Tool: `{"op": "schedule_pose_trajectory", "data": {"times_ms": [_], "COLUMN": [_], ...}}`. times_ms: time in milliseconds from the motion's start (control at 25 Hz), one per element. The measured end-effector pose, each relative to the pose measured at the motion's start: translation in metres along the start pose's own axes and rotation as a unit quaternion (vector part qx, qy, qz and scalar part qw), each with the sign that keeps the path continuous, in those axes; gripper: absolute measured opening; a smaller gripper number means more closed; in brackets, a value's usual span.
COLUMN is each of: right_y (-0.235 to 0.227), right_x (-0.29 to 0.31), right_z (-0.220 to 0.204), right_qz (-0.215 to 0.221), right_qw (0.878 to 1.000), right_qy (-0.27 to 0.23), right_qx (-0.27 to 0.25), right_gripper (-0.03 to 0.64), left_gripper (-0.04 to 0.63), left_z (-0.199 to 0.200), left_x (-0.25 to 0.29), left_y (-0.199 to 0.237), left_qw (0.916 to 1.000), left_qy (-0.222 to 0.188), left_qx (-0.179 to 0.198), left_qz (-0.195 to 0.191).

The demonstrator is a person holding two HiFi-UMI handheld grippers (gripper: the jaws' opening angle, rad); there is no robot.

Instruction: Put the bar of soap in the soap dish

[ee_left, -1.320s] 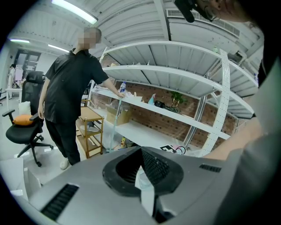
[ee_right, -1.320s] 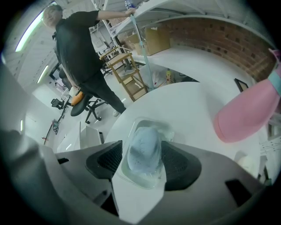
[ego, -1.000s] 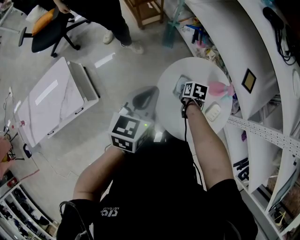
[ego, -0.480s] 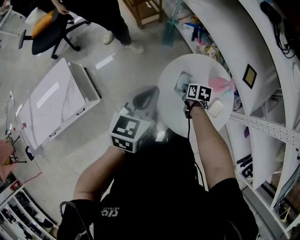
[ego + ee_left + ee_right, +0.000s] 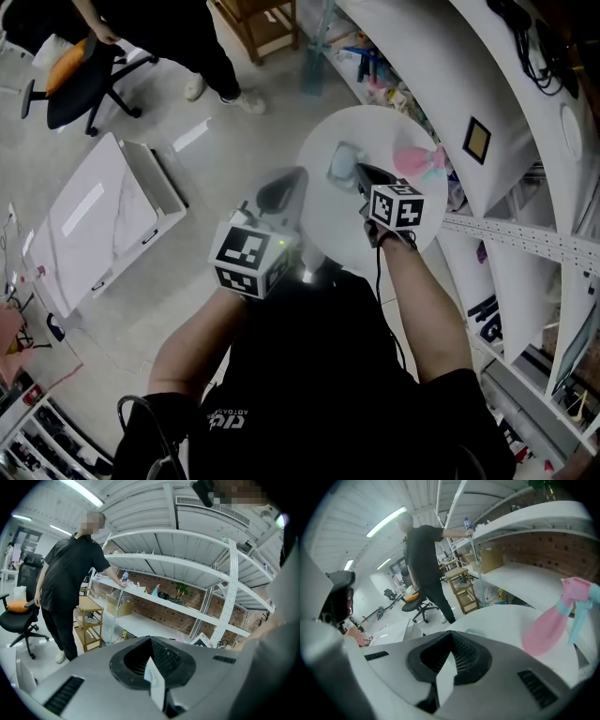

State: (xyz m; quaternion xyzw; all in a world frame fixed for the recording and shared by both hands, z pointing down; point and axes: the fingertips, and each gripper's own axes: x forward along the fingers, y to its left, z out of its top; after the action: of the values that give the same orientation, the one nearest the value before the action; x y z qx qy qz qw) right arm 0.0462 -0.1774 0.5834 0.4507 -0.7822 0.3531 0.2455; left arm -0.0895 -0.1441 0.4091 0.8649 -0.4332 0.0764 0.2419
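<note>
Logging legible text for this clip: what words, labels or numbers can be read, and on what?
None reads clearly.
Print on the person's black shirt: upside down, too blurred to read.
White letters on the dark sign by the shelving: cut off, unreadable.

A round worktop (image 5: 323,223) stands against curved shelves (image 5: 441,56) on its right. On it, a soap dish (image 5: 341,165) sits near the far left edge, with a spray bottle (image 5: 419,161) to its right, apart from it. Left of the worktop a board (image 5: 94,220) lies on the floor (image 5: 211,183); beyond are an office chair (image 5: 73,80), a person (image 5: 178,33) and a wooden rack (image 5: 258,23).
</note>
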Motion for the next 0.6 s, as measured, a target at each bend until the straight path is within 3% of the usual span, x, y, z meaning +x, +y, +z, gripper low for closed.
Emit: {"op": "schedule_pose_trajectory", "data": {"times_ms": [320, 600], "right_y": [0.016, 0.050], "right_x": [-0.076, -0.186], "right_z": [0.034, 0.068], "right_qz": [0.068, 0.086], "right_qw": [0.993, 0.972], "right_qy": [-0.092, -0.197], "right_qx": [-0.002, -0.094], "right_gripper": [0.014, 0.014], "left_gripper": [0.000, 0.000], "left_z": [0.019, 0.042], "left_x": [0.018, 0.012], "left_y": [-0.038, -0.072], "left_qw": [0.9997, 0.9981], "left_qy": [-0.014, -0.042], "left_qx": [0.019, 0.044], "left_qz": [-0.011, -0.011]}}
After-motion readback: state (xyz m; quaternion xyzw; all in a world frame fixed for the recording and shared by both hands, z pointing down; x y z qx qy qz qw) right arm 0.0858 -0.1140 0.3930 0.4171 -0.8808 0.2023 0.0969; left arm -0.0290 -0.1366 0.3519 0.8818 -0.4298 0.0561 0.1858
